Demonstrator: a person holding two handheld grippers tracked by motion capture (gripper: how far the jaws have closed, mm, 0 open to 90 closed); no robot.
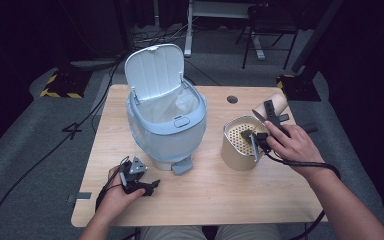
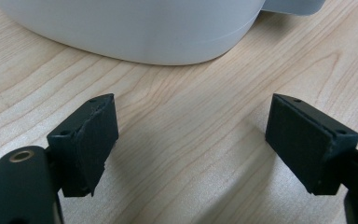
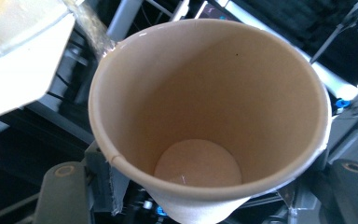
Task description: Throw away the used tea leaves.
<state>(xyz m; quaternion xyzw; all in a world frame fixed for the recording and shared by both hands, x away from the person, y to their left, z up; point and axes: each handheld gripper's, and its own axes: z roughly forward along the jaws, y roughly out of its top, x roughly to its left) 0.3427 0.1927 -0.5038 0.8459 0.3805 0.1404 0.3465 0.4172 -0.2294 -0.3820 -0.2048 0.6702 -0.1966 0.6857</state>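
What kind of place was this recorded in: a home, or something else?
Probably a lab or studio set up for recording, not a home. A small wooden table stands alone on grey carpet, cables trail across the floor, and black stands with hazard-striped bases flank it.

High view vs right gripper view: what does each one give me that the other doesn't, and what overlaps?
High view: the white bin with its lid up, the left gripper open beside it, and a tan pot with a holed insert. Right gripper view: the inside of the paper cup, empty down to its pale bottom. Shared: that paper cup, clamped in the right gripper.
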